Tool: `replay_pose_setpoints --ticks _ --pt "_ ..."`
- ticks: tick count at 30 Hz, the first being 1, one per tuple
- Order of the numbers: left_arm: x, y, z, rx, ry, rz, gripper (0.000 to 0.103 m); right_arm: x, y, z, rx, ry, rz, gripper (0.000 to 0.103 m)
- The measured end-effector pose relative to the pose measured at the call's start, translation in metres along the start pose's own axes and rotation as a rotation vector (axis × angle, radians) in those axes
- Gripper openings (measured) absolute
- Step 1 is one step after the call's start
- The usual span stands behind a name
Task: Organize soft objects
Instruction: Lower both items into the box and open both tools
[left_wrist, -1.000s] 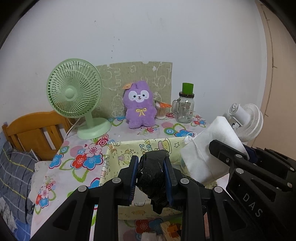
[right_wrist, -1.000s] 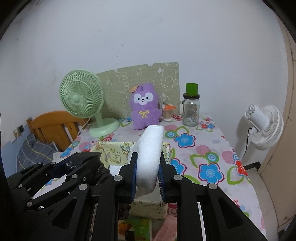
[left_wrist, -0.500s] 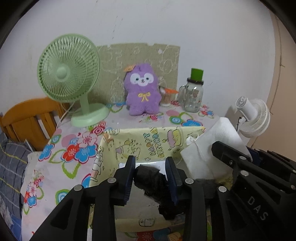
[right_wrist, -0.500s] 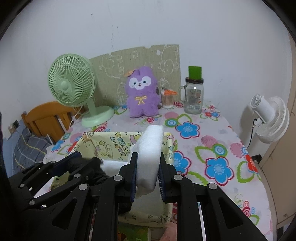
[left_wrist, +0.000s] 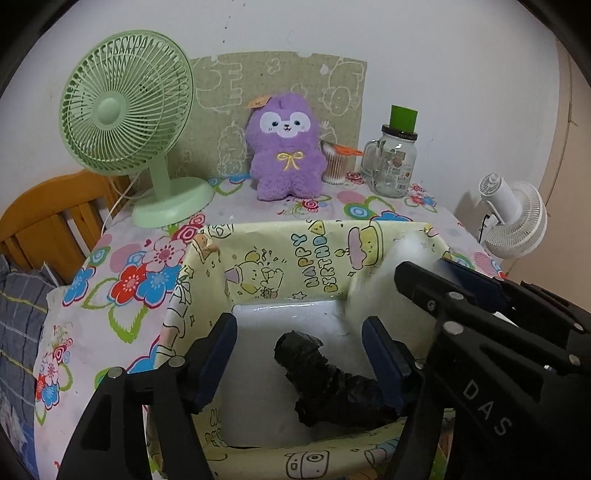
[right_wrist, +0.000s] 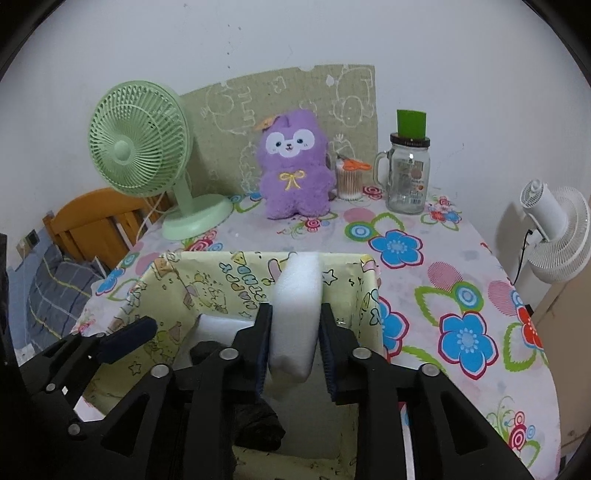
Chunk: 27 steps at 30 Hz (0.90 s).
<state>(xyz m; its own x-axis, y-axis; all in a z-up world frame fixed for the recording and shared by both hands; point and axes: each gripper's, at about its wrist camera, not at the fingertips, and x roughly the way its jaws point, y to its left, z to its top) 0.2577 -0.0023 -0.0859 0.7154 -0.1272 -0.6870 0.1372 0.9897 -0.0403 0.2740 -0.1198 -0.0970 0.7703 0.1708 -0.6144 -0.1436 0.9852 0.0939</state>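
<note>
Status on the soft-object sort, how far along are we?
Done: black crumpled bag lies in the yellow birthday-print box on a white foam pad, clear of the opening left tongs. In hand: white foam block sits between the right tongs, which are opening over the box. Left: the block has not dropped yet; purple plush stands outside by the green fan.

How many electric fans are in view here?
2. The green fan stands at the table's back left, beside the purple plush toy. The white fan sits off the table's right edge. None seems hidden.
</note>
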Motion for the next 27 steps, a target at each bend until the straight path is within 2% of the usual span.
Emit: replay_pose_setpoints --ticks 2,7,11,14,17,27 --pt "0.001 0.000 0.000 0.001 -0.003 0.010 0.078 0.001 -0.001 0.000 0.005 0.003 -0.006 0.062" --pt "0.001 -0.001 0.001 -0.001 0.002 0.009 0.085 -0.007 0.005 0.002 -0.017 -0.026 -0.009 0.079" --pt "-0.004 -0.002 0.002 0.005 0.000 0.016 0.093 -0.015 0.008 0.003 -0.036 -0.054 -0.048 0.092" --pt "-0.015 -0.003 0.002 0.007 -0.043 0.026 0.102 -0.022 0.007 0.005 -0.031 -0.064 -0.054 0.095" --pt "-0.024 -0.004 0.002 0.014 -0.070 0.038 0.103 -0.028 0.006 0.005 -0.021 -0.066 -0.045 0.095" --pt "-0.046 -0.012 -0.001 0.027 -0.077 0.043 0.103 -0.057 0.007 0.002 -0.027 -0.107 -0.077 0.096"
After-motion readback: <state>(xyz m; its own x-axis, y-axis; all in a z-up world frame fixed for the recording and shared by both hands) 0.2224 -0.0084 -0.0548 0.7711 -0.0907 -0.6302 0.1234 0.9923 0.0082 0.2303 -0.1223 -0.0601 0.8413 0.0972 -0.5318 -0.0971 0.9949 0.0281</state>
